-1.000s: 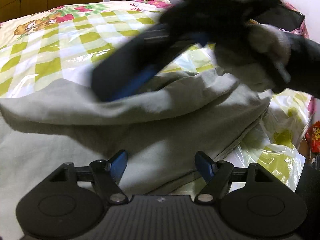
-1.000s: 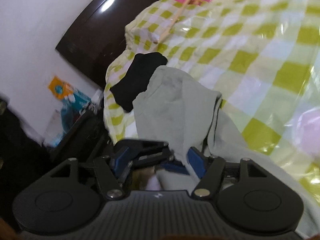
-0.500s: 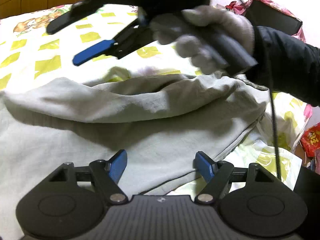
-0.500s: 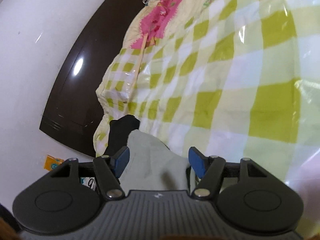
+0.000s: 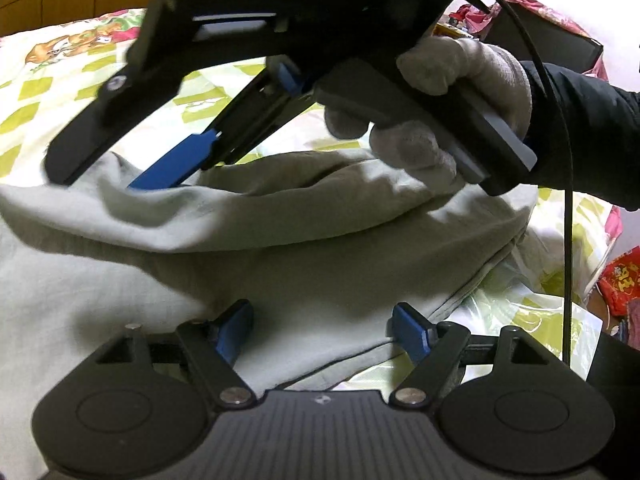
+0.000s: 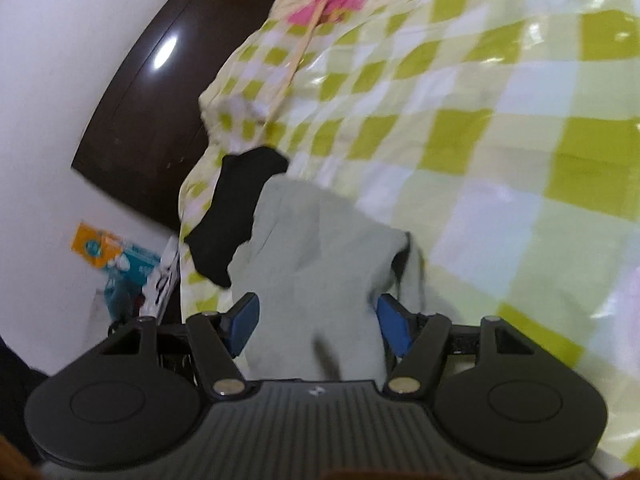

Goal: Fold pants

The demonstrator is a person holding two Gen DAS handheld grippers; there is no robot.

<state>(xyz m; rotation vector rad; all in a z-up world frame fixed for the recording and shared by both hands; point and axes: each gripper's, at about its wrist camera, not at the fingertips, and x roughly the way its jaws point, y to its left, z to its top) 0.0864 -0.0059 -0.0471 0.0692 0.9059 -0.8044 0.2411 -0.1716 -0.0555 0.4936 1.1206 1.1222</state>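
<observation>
Our left claw (image 5: 322, 330) gapes empty over the grey pants (image 5: 280, 280) at lower centre; our right claw (image 6: 318, 326), wide apart, straddles a fold, likely to pinch it.

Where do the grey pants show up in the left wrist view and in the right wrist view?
Left wrist: the grey pants fill the middle, under the right gripper.
Right wrist: they lie lower centre, beside a black cloth.
Shared landmark: the green-checked bedcover.

Both wrist views look close along their tongs, sharing the grey pants (image 5: 304, 272) on the checked bedspread (image 6: 460, 128).
</observation>
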